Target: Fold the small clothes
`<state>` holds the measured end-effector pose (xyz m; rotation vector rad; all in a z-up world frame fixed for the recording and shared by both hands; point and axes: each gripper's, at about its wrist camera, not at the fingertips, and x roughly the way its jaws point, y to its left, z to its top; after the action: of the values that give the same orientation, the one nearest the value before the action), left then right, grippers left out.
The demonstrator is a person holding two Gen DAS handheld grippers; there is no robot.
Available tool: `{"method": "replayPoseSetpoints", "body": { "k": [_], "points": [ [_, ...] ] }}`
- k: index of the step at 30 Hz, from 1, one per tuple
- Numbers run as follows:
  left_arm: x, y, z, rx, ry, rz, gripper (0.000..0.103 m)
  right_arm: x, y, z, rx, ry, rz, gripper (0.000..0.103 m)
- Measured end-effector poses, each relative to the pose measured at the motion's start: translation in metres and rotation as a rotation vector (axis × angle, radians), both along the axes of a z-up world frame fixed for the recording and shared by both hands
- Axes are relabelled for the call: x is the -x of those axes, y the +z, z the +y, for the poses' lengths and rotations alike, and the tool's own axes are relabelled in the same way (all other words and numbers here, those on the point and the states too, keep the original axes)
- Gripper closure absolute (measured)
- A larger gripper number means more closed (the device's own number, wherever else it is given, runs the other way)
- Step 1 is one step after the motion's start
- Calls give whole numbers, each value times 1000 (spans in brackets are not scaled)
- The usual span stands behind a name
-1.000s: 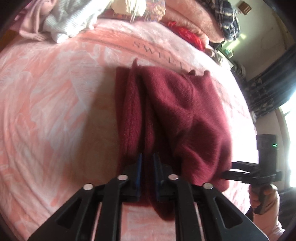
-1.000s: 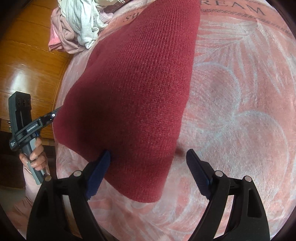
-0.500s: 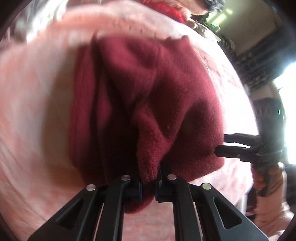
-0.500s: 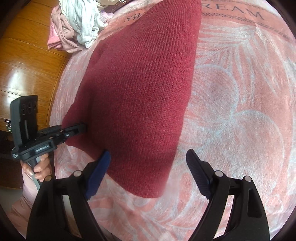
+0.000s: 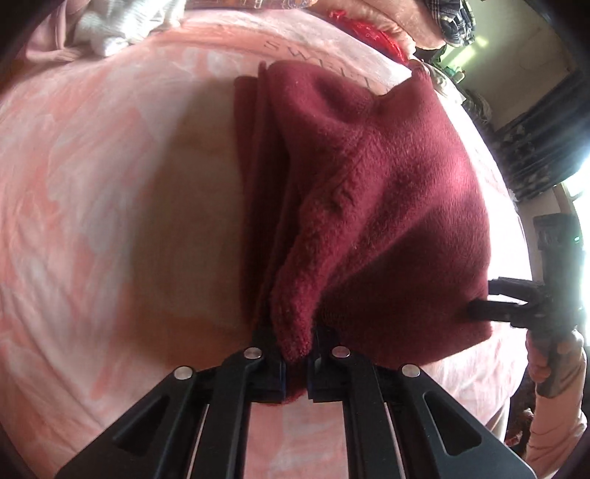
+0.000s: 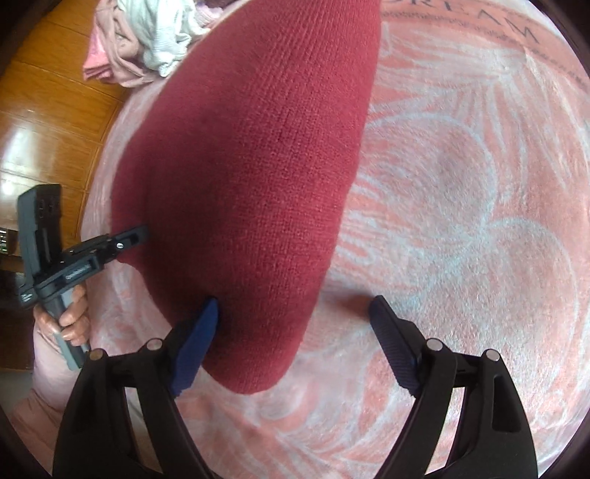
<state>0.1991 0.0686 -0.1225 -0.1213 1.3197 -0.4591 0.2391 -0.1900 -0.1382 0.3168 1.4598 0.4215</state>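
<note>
A dark red knit garment (image 5: 387, 206) lies folded lengthwise on the pink blanket (image 5: 110, 206). My left gripper (image 5: 295, 353) is shut on a fuzzy fold at its near edge, and the cloth bunches up from the jaws. In the right wrist view the same garment (image 6: 250, 177) runs away from me. My right gripper (image 6: 295, 320) stands open astride its near rounded end, with the pads not pressing. The left gripper (image 6: 129, 235) shows there pinching the garment's left edge. The right gripper (image 5: 486, 294) shows open at the garment's right edge.
A heap of white and pink clothes (image 6: 147, 40) sits at the blanket's far corner, also seen as the clothes heap (image 5: 121, 33). Wooden floor (image 6: 44, 121) lies beyond the bed edge. A red item (image 5: 368, 33) and a plaid cloth (image 5: 450, 18) lie at the back.
My left jaws, slightly apart around the fold a second ago, have shut on it and the cloth has bunched up. The right gripper has shifted a little along the garment's near end, still open.
</note>
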Motion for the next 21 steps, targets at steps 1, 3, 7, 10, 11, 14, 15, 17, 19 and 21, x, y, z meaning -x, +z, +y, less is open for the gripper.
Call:
{"method": "replayPoseSetpoints", "body": {
  "k": [1,3,7,10,11,14,15,17,19,21],
  "points": [
    [0,3,-1,4,-4,0,94,0,-1,0,4,4,0,22],
    [1,9,1,8,-15,0,88,-1,1,0,15,12,-4,23],
    [-1,37,8,19,3,-60,53,3,13,-3,32,16,-39,22],
    [-22,58,4,4,23,-122,39,3,24,-11,19,-9,-68,21],
    [-34,63,-1,12,25,-125,39,4,28,-15,23,-12,-80,20],
    [-72,63,-18,-8,40,-114,38,1,33,-21,23,-22,-95,20],
    [-84,59,-21,-18,53,-105,38,0,32,-23,19,-25,-93,20],
    [-106,49,-30,-33,68,-75,38,-3,31,-21,16,-30,-92,20],
    [-126,36,-36,-56,76,-35,38,-4,28,-27,11,-34,-90,20],
    [-140,20,-40,-67,100,13,38,-2,24,-29,3,-38,-86,20]
  ]
}}
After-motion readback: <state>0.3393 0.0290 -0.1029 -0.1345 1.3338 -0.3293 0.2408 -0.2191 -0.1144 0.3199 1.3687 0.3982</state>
